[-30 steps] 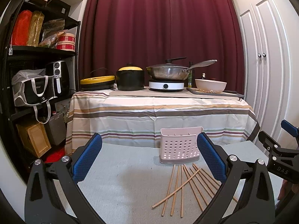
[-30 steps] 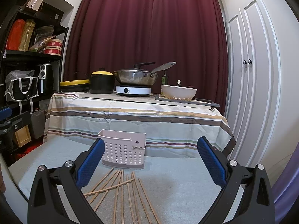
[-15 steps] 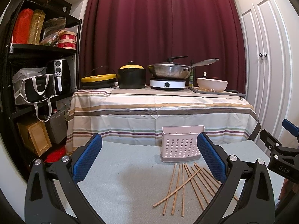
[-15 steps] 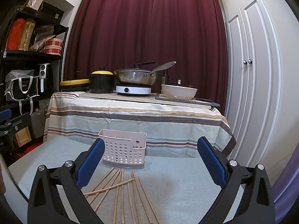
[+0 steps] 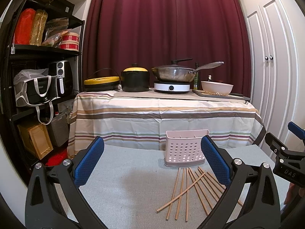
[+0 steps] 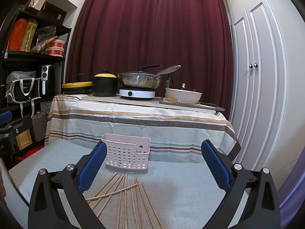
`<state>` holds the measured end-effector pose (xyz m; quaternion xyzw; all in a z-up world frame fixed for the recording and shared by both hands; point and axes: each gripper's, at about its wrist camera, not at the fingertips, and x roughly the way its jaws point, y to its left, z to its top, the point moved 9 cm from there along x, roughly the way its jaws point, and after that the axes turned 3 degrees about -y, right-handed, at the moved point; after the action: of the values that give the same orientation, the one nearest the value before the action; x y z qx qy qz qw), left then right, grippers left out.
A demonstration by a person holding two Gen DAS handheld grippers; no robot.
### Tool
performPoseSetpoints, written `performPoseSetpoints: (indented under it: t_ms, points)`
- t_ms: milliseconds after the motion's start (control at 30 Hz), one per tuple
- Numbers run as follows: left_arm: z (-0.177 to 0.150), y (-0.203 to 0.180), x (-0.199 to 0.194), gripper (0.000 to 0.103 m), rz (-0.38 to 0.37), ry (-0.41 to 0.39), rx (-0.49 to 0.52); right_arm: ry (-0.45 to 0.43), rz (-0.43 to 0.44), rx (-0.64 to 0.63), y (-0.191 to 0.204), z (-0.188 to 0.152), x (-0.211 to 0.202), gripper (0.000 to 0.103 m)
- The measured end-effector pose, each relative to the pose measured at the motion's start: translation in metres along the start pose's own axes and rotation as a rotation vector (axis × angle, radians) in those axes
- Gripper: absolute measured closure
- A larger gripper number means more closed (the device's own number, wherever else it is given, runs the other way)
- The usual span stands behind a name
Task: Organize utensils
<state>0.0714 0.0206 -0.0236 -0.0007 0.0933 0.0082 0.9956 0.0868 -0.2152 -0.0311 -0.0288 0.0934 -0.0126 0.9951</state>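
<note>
Several wooden chopsticks [image 5: 187, 189] [image 6: 125, 194] lie loose and fanned out on a light grey table top [image 5: 124, 187]. Behind them stands a pale pink perforated utensil holder [image 5: 184, 148] [image 6: 127, 156], upright with nothing visible inside. My left gripper [image 5: 151, 160] hovers open above the table, left of the chopsticks, with nothing between its blue pads. My right gripper [image 6: 152, 162] is also open and empty, above the chopsticks and in front of the holder. The right gripper's body [image 5: 286, 156] shows at the right edge of the left wrist view.
Behind stands a table with a striped cloth [image 5: 164, 118] carrying a black pot [image 5: 135, 80], a wok on a hotplate [image 5: 172, 75] and a white bowl [image 5: 217, 88]. A dark shelf unit [image 5: 38, 76] fills the left. White cabinet doors [image 5: 270, 76] are on the right.
Both views have shifted slightly; the left gripper has drifted a little, so the holder and chopsticks sit marginally further right and lower. Both grippers stay open and nothing was touched.
</note>
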Motion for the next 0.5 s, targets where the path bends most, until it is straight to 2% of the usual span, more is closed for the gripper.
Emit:
performPoseSetpoints:
  t_ms: [500]
  points:
    - [-0.0009,0.0035,0.0020,0.004,0.001,0.007,-0.006,-0.002,0.007,-0.003,0.0043,0.0006,-0.0004,0.007]
